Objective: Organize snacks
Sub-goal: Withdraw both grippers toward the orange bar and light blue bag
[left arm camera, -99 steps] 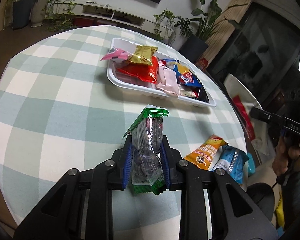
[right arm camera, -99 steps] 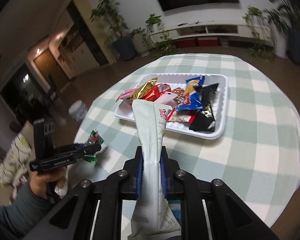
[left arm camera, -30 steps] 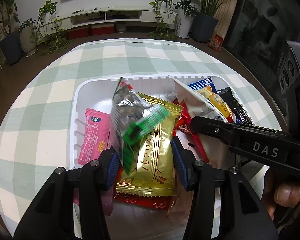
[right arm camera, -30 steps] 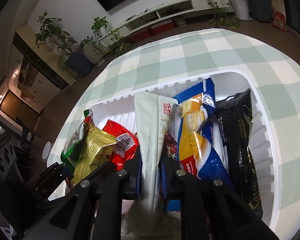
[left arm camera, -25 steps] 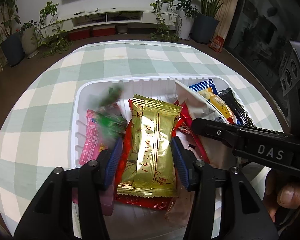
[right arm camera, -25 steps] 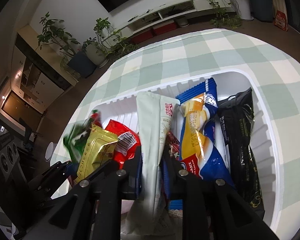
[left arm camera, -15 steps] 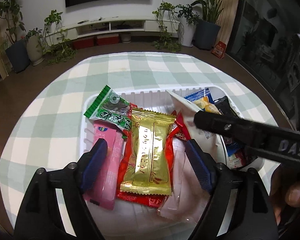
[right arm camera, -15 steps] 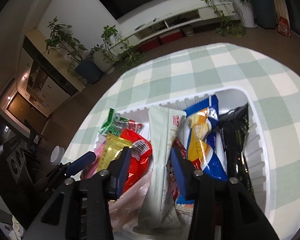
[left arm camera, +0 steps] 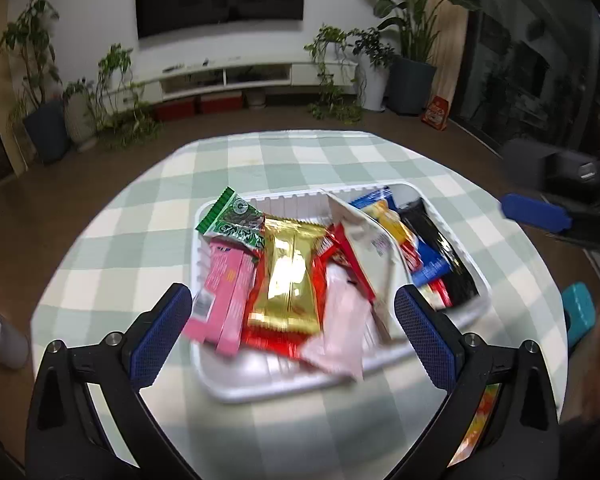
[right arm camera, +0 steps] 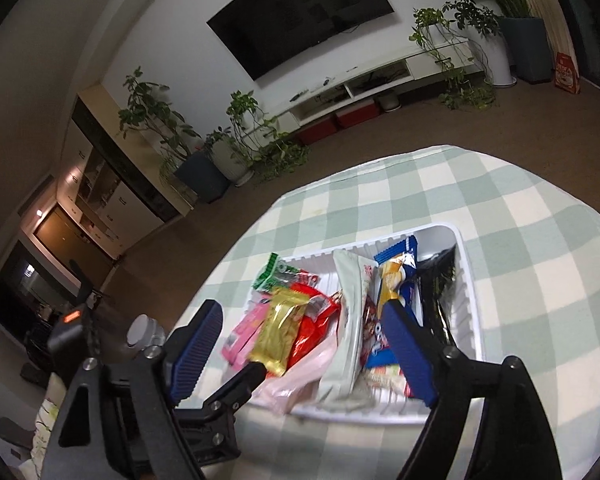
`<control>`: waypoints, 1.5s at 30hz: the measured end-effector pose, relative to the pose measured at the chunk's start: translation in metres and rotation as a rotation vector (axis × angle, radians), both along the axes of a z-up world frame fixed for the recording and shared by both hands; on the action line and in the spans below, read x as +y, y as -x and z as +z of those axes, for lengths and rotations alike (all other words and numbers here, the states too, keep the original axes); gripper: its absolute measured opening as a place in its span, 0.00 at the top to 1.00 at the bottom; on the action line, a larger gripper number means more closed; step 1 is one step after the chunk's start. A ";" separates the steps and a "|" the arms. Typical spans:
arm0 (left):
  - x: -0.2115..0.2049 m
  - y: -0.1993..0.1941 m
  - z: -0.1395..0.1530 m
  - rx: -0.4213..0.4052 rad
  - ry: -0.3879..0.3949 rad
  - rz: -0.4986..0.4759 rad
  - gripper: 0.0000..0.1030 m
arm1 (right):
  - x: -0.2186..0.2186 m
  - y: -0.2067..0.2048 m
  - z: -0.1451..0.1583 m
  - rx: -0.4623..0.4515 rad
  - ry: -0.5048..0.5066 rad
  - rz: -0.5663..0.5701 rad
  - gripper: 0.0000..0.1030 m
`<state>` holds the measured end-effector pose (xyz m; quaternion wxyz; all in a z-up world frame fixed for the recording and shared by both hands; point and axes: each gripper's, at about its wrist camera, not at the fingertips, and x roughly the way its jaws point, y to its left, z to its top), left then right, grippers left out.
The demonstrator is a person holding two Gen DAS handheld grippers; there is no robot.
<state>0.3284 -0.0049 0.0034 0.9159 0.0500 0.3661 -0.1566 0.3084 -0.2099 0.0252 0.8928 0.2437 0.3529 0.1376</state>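
Observation:
A white tray (left arm camera: 260, 384) (right arm camera: 470, 280) full of snack packets sits on the checked table. The green packet (left arm camera: 230, 220) (right arm camera: 278, 274) lies at its far left corner, partly on the pink packet (left arm camera: 224, 280). The long white packet (left arm camera: 368, 240) (right arm camera: 350, 304) rests across the middle, between the gold packet (left arm camera: 290, 276) and the blue-and-yellow one (right arm camera: 396, 276). My left gripper (left arm camera: 290, 300) hovers above the tray's near side, jaws opening, nothing between them. My right gripper (right arm camera: 300, 312) hangs above the tray too, jaws opening and empty.
The round table's green-and-cream cloth (left arm camera: 260, 160) shows bare around the tray. An orange snack packet (left arm camera: 476, 420) lies near the right front edge. A white bottle (right arm camera: 144, 330) stands off the table's left side. Plants and a low TV cabinet stand far behind.
Both grippers opened wide: the left let the green packet drop into the tray's left corner, the right let go of the long white packet. Both pulled back and up from the tray.

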 end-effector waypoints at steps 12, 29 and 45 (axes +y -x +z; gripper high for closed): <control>0.007 0.155 -0.046 0.064 0.005 -0.126 0.00 | -0.042 0.185 -0.019 0.027 -0.034 -0.089 0.05; -0.084 0.125 -0.042 0.158 -0.260 -0.429 0.07 | -0.025 0.254 -0.066 0.137 -0.067 -0.125 0.05; -0.119 0.103 -0.080 0.301 -0.309 -0.525 0.58 | -0.026 0.256 -0.072 0.142 -0.051 -0.126 0.15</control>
